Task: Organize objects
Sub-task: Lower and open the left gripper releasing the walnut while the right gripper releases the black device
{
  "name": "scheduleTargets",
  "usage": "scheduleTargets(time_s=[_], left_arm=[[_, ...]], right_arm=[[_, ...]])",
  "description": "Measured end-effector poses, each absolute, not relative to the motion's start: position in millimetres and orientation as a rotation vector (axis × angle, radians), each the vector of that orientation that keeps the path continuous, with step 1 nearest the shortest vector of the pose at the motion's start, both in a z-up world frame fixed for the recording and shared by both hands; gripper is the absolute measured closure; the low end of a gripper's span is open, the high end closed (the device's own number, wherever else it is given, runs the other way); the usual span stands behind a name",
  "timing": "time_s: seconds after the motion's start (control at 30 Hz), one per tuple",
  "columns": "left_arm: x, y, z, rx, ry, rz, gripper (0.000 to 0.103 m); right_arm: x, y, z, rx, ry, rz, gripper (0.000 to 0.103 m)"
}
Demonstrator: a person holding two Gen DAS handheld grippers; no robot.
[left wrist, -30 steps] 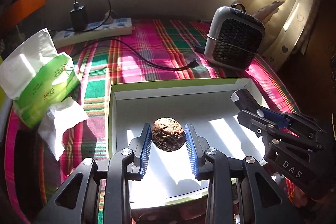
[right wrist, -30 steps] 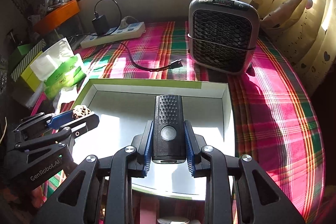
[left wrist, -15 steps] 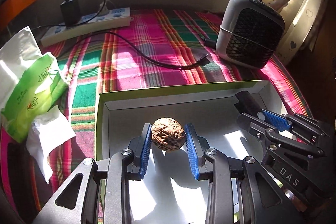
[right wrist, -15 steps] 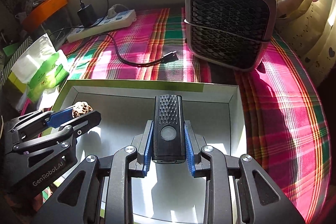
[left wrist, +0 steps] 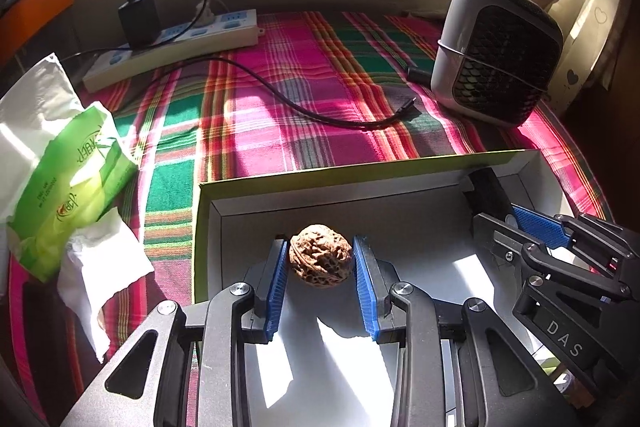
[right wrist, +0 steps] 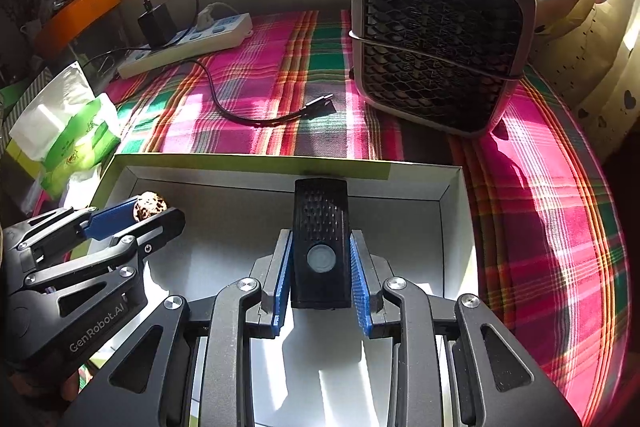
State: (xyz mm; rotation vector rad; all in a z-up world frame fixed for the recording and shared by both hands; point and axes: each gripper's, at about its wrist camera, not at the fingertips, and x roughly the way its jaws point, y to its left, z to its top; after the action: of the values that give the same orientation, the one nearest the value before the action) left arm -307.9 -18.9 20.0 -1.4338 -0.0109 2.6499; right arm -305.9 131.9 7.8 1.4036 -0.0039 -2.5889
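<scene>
My left gripper [left wrist: 321, 259] is shut on a brown walnut [left wrist: 321, 255] and holds it over the left part of a white open box with a green rim [left wrist: 360, 167]. My right gripper [right wrist: 320, 259] is shut on a black rectangular device with a round button [right wrist: 320, 243], over the box [right wrist: 248, 159] near its far wall. The left gripper with the walnut [right wrist: 149, 206] shows at the left of the right wrist view. The right gripper with the device [left wrist: 490, 193] shows at the right of the left wrist view.
The box lies on a pink and green plaid cloth [left wrist: 288, 83]. A small grey fan heater [right wrist: 436, 31] stands behind the box at the right. A white power strip [left wrist: 172, 47] with a charger and a black cable [left wrist: 304, 107] lies at the back. A green tissue pack [left wrist: 68, 183] lies at the left.
Both grippers have moved forward over the box with their objects still held. The device's tip is now close to the far wall.
</scene>
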Motion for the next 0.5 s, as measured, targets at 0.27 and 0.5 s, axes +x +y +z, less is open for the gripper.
scheduleTargets(time_s=[0.27,0.5], left_arm=[[-308.7,-17.1,20.2,-1.437,-0.011,2.638,0.069],[-306.4,-19.1,21.5,-1.433,-0.048,2.628,0.064]], right_arm=[[-304.4,132.9,7.3,1.415,-0.034,-2.597,0.074],[-300.7,134.4,12.0,1.399,-0.036,-2.620,0.059]])
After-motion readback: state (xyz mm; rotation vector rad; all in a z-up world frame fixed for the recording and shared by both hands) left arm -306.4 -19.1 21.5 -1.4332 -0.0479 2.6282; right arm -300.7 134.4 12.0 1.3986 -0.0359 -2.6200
